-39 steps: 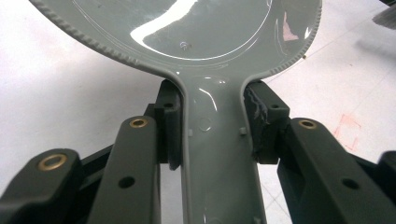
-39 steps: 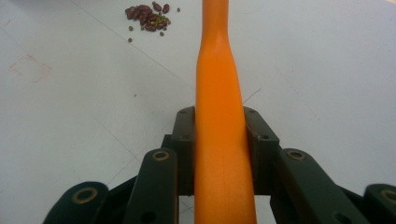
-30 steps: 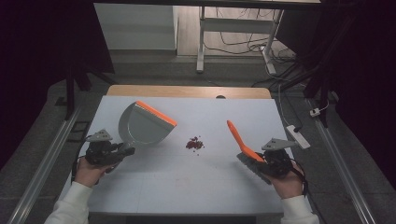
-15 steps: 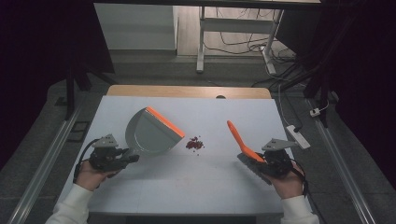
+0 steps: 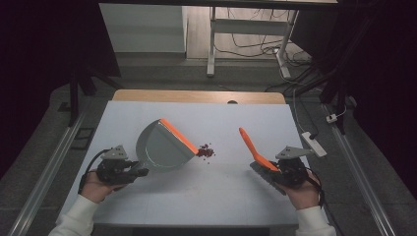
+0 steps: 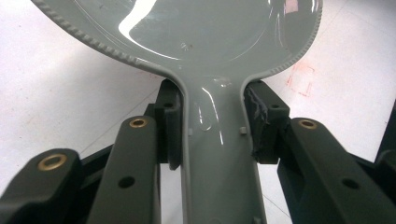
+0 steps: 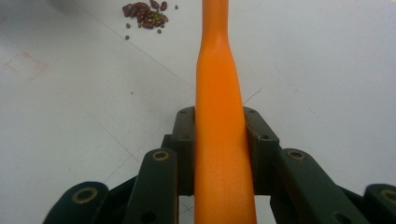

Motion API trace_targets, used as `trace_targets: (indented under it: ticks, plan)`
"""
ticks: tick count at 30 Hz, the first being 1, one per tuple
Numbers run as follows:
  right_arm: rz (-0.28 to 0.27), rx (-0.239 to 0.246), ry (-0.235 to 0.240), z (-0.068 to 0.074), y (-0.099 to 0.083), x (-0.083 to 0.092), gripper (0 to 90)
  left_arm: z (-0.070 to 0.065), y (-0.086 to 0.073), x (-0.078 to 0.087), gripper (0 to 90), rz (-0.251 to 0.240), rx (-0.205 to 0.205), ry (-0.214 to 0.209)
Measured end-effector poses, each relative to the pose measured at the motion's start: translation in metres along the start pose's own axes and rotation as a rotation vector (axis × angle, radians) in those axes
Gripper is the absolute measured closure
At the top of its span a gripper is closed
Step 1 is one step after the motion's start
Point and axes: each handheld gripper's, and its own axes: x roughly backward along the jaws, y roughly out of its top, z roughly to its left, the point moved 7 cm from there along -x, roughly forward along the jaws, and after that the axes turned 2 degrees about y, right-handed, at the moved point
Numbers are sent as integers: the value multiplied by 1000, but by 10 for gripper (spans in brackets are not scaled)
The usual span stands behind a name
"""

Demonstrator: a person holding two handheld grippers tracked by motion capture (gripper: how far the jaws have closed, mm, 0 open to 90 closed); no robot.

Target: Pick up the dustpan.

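Tongs on my left point(image 5: 140, 172) clamp the grey dustpan point(image 5: 164, 146) by its handle, orange lip just beside the beans point(image 5: 205, 152) on the table point(image 5: 216, 196); my right tongs point(image 5: 272, 169) grip the orange brush point(image 5: 253, 147), well apart.

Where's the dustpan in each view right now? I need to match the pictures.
High view: dustpan left of centre, orange lip beside the beans.
Left gripper view: its grey handle clamped between the jaws, pan at the top.
Right gripper view: not in it.
Shared landmark: the beans, top left there.
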Motion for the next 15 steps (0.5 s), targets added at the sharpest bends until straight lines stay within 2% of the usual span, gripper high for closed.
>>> trace_targets:
  ticks: [15]
  plan:
    - [1,3,2,1,0,-2,700,-19,-5,-18,618,79,-58,-72]
